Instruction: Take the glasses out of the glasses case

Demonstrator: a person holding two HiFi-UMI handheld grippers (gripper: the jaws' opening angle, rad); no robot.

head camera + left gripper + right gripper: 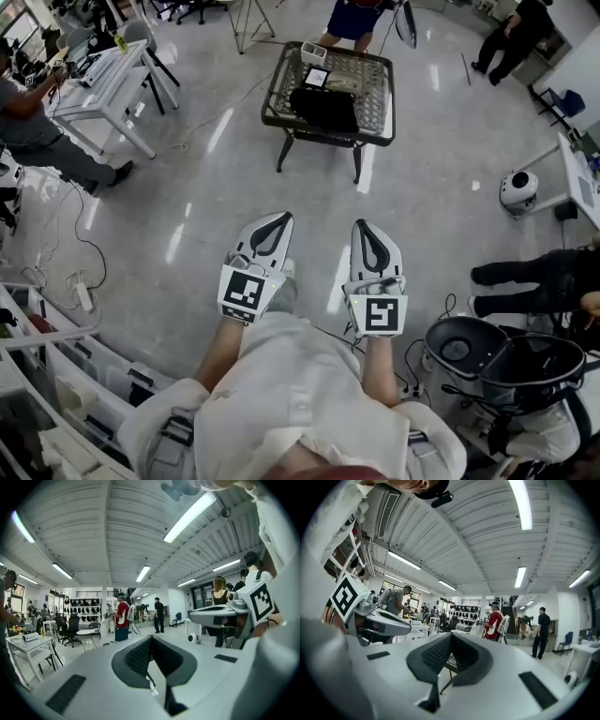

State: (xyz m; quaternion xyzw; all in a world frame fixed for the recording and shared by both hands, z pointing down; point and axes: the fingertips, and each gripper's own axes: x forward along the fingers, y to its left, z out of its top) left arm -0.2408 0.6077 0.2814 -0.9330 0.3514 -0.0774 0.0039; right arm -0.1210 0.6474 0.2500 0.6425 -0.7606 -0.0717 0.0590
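A black glasses case lies shut on a small dark wire-topped table, far ahead of me across the floor. A small framed card sits behind it. My left gripper and right gripper are held side by side at waist height, pointing roughly level toward the table and well short of it. In the left gripper view the left gripper has its dark pads together with nothing between them. The right gripper is likewise shut and empty. No glasses are visible.
A person stands just behind the table. A white desk with a seated person is at the far left. A white round device and black bins stand at the right. Cables and shelving lie lower left.
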